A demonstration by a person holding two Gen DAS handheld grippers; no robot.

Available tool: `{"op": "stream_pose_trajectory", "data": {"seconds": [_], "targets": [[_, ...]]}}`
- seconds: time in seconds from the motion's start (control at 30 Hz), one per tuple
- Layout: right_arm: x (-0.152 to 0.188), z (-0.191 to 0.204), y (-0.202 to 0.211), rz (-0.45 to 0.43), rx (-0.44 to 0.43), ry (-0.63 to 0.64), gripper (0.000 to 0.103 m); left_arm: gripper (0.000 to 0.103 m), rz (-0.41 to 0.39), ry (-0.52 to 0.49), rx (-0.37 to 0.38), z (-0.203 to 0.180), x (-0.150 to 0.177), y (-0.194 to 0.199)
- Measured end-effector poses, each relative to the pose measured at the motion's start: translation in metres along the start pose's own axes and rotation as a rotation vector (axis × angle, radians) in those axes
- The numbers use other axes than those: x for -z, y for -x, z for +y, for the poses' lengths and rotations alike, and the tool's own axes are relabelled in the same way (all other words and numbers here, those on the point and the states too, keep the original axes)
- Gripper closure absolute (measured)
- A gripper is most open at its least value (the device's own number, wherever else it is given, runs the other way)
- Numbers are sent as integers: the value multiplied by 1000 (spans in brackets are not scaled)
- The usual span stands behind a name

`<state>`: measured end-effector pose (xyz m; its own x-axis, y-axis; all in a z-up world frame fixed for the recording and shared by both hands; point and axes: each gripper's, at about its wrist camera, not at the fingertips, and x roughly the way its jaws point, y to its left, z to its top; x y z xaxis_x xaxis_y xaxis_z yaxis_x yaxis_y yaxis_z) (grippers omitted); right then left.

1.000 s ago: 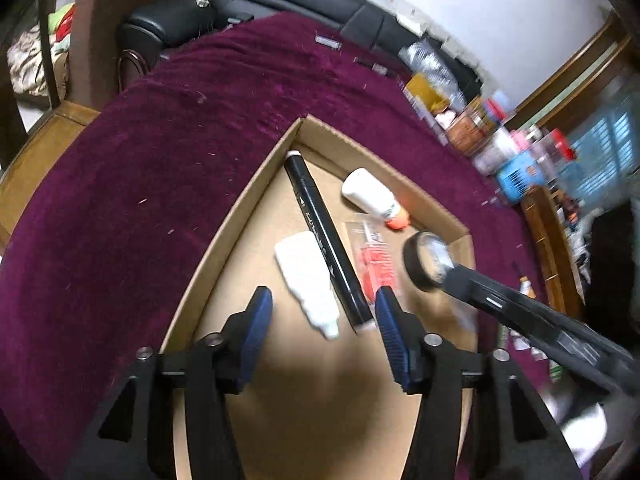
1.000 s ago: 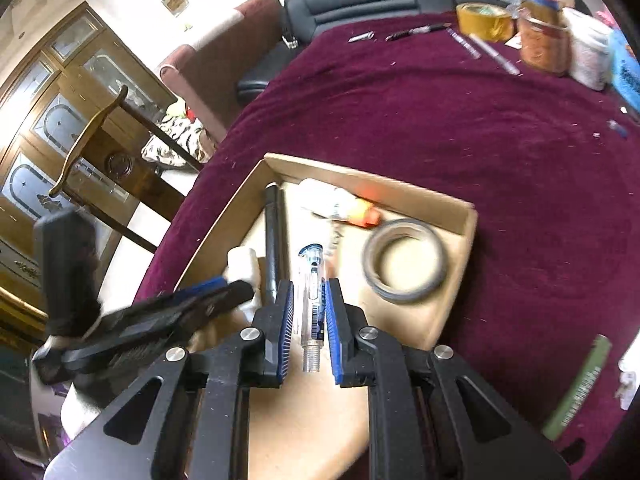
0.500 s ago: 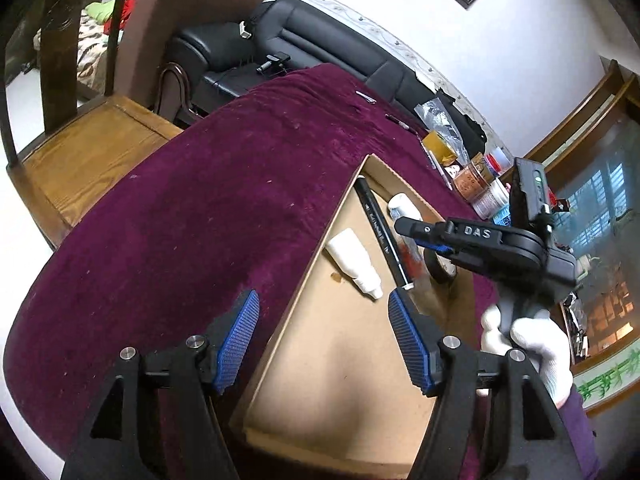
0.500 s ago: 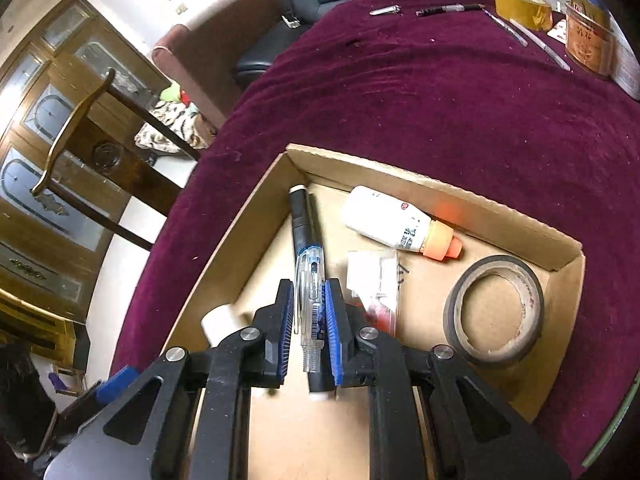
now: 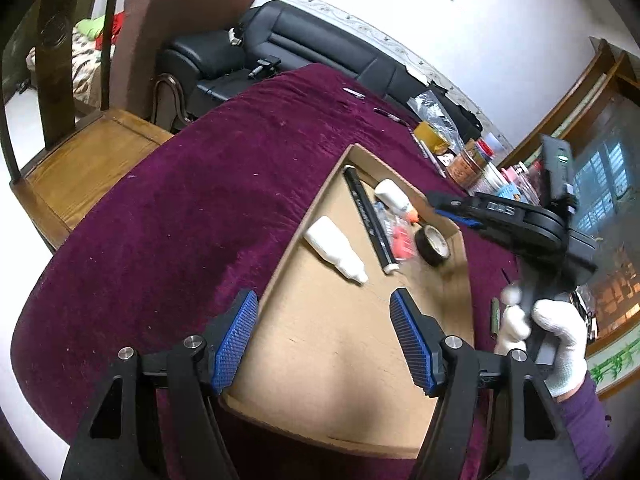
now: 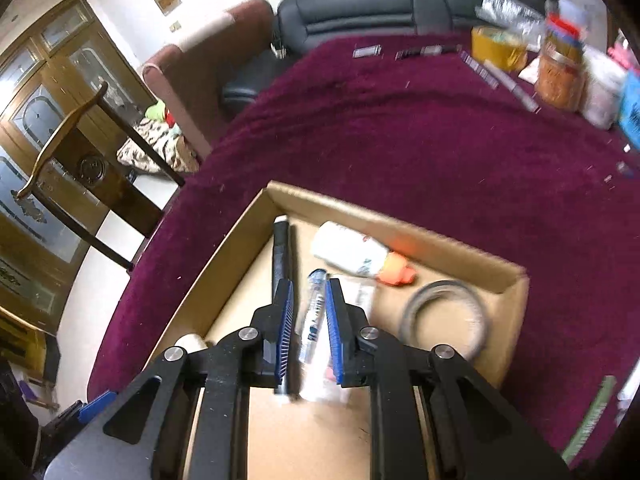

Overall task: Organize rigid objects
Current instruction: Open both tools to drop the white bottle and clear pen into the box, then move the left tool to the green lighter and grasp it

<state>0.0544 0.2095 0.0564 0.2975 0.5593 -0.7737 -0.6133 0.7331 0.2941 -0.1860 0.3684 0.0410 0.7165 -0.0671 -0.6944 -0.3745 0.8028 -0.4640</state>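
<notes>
Meanwhile the left gripper hangs with its jaws spread wide and holding nothing, straddling the near left wall of the cardboard tray on the maroon surface. Ahead of those jaws lie a white bottle, then a black marker, then a roll of dark tape farther right. The right gripper has its jaws parted slightly around a clear pen; whether the pads touch it I cannot tell. Just beyond these jaws lies an orange-capped white bottle, with the tape ring to their right.
</notes>
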Motion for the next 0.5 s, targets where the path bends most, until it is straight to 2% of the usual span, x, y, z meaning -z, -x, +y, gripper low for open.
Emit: {"op": "stream_pose_trajectory", "data": {"seconds": [0.1,0.2,0.23,0.3,0.33,0.37,0.4,0.43,0.5], "targets": [[11,-9,44,-103,77,77,89,40,-19,-45,12,-16,4,7],[33,-25,101,-264,206,147,88,40,-31,-100,44,-38,7,10],[42,-31,119,-327,257,167,82,40,-32,-121,58,-47,9,10],[66,-55,154,-461,373,181,46,40,-30,-162,87,-66,13,10],[74,-66,163,-499,411,166,15,38,-24,-185,98,-77,17,9],[84,-83,172,-516,462,133,9,37,-12,-215,108,-91,21,7],[88,-101,176,-477,485,99,9,37,-1,-237,115,-102,25,5],[92,-129,180,-403,461,36,9,37,13,-261,121,-113,29,3],[104,-176,190,-364,403,-108,10,37,49,-318,130,-139,39,-5]]}}
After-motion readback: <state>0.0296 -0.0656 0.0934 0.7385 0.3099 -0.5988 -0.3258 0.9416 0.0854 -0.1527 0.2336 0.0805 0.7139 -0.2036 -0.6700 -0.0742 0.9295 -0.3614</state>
